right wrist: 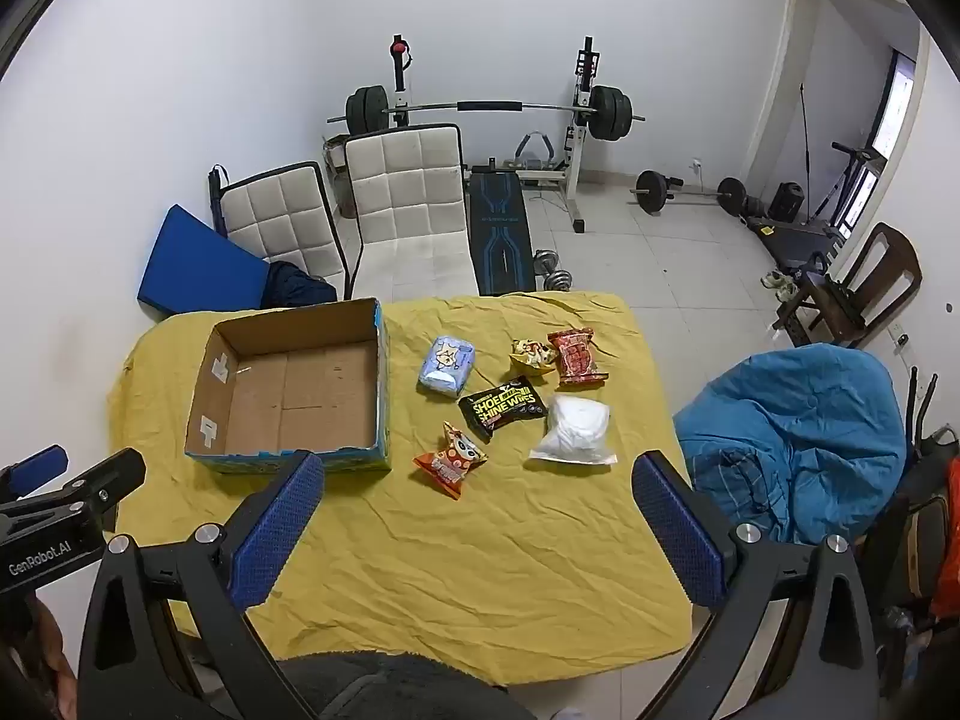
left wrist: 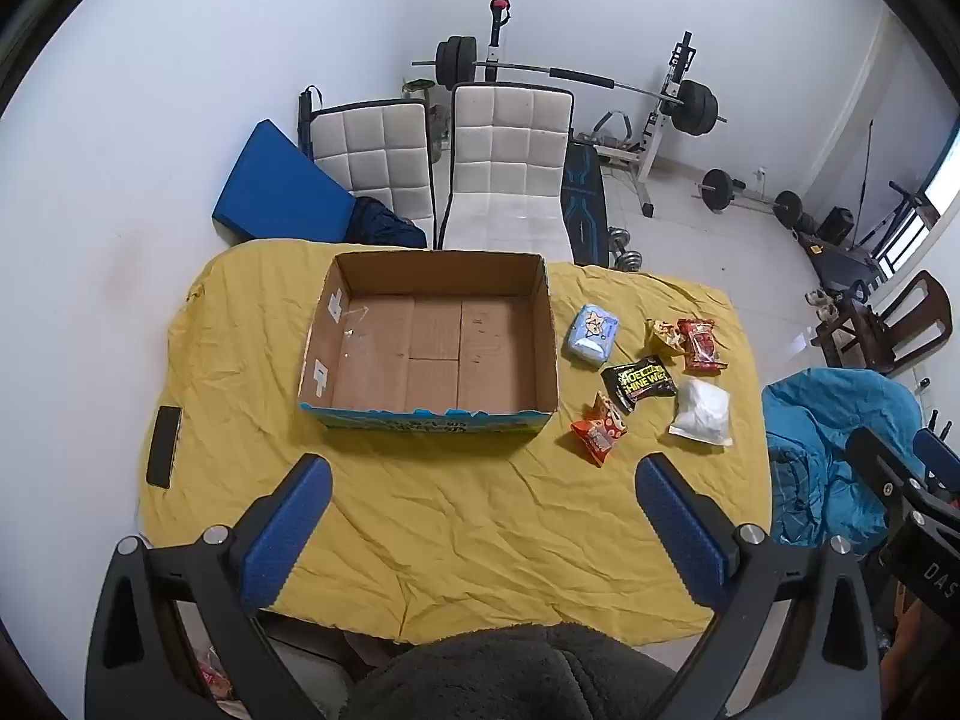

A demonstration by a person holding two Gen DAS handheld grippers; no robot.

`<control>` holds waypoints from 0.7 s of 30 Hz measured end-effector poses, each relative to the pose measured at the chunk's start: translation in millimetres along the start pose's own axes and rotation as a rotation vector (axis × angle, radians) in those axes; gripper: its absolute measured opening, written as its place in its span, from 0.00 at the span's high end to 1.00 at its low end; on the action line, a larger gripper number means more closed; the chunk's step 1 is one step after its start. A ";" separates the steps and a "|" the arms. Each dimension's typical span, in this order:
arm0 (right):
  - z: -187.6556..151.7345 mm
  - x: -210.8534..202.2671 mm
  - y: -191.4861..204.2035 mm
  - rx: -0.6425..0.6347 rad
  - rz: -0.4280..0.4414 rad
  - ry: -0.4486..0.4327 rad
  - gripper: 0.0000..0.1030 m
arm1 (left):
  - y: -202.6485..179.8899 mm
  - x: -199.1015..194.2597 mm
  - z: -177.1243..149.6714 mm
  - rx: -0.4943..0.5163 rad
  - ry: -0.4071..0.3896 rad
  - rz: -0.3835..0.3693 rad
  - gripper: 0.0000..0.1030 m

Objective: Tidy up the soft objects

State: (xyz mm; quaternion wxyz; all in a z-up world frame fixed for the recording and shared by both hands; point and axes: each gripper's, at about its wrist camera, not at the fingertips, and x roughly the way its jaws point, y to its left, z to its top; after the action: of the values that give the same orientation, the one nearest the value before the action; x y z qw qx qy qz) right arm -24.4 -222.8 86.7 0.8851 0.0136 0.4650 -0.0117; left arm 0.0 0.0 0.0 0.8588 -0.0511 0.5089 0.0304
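An empty open cardboard box sits on the yellow cloth. To its right lie several soft packs: a light blue tissue pack, a black wipes pack, an orange snack bag, a white pouch, a red pack and a small yellow bag. My left gripper is open and empty, above the near cloth before the box. My right gripper is open and empty, near the orange bag.
A black phone lies at the cloth's left edge. Two white chairs stand behind the table, with a weight bench and barbell beyond. A blue beanbag sits right of the table.
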 end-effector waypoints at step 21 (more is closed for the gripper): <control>-0.3 -13.5 7.9 -0.012 0.007 -0.037 0.00 | -6.2 -6.0 -1.2 0.022 -0.023 -0.004 0.00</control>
State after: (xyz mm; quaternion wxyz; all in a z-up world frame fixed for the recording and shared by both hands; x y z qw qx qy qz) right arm -32.0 -214.7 97.8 0.8937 0.0100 0.4485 -0.0060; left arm -3.2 -6.3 5.0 0.8653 -0.0423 0.4990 0.0238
